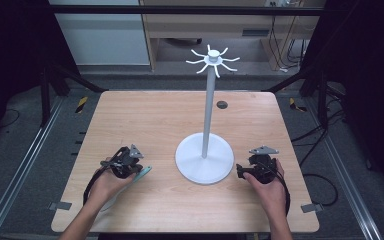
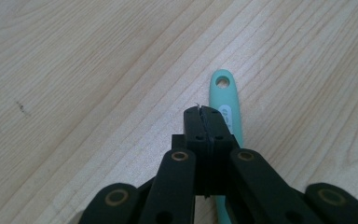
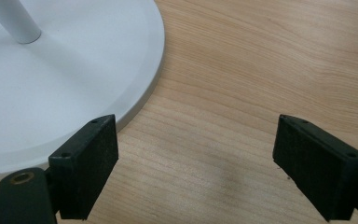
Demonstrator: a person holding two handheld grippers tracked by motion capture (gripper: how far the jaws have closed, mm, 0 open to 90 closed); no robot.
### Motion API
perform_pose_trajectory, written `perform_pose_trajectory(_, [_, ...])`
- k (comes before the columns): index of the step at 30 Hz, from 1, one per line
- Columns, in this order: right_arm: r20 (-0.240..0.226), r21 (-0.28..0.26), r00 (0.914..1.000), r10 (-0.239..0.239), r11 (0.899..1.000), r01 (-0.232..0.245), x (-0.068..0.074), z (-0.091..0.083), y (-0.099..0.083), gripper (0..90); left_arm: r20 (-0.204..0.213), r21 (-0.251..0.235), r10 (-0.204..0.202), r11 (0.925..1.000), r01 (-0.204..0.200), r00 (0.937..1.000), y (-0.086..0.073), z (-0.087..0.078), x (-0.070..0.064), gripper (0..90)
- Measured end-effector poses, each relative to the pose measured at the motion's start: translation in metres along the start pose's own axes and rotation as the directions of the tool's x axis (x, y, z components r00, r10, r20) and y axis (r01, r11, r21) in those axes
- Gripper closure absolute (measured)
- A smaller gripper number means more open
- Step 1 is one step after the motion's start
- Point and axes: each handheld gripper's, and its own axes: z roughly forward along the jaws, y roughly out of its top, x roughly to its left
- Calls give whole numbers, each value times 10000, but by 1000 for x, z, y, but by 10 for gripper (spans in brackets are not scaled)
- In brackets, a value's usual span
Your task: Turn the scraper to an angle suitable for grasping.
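Note:
A teal utensil handle [image 2: 227, 100] with a hanging hole at its end lies flat on the wooden table [image 1: 150, 115]. My left gripper [image 2: 204, 112] is shut, its jaws pressed together just left of and over the handle, with nothing visibly between them. From the high view the handle [image 1: 143, 171] pokes out to the right of the left gripper [image 1: 136, 167]. A white stand has a round base [image 1: 204, 161], a tall pole [image 1: 208, 110] and a ring of hooks [image 1: 213, 60]. My right gripper [image 3: 193, 140] is open and empty on the table beside the base [image 3: 65, 84].
A small dark round plug [image 1: 222, 104] sits in the table behind the stand. A cable [image 1: 91, 184] trails from the left gripper along the person's forearm. Black frame posts and floor rails flank the table on both sides.

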Motion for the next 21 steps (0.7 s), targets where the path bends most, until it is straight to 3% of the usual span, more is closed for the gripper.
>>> perform_pose_trajectory(4, [16,5,10000,-11,10000,11,0,0,0,143,271,89,-33,10000,31,9996,-1,1,2,900])
perform_pose_trajectory(10, [-1,-15,10000,14,10000,-14,-1,0,0,144,227,133,59,9999,-62,9997,-1,2,1,900])
perform_pose_trajectory(14, [-1,-1,10000,-4,10000,4,-1,0,0,144,407,170,168,9997,-175,9990,-1,1,-1,900])
perform_pose_trajectory(15, [10,12,10000,-11,10000,11,-1,0,0,144,636,176,276,9994,-287,9976,0,1,-5,900])
perform_pose_trajectory(18, [-21,16,10000,-26,10000,26,0,0,0,145,674,266,556,9980,-575,9962,2,-1,-13,900])
perform_pose_trajectory(21, [-23,15,10000,-70,10000,70,0,1,0,146,1170,315,844,9956,-886,9895,3,-2,-19,900])
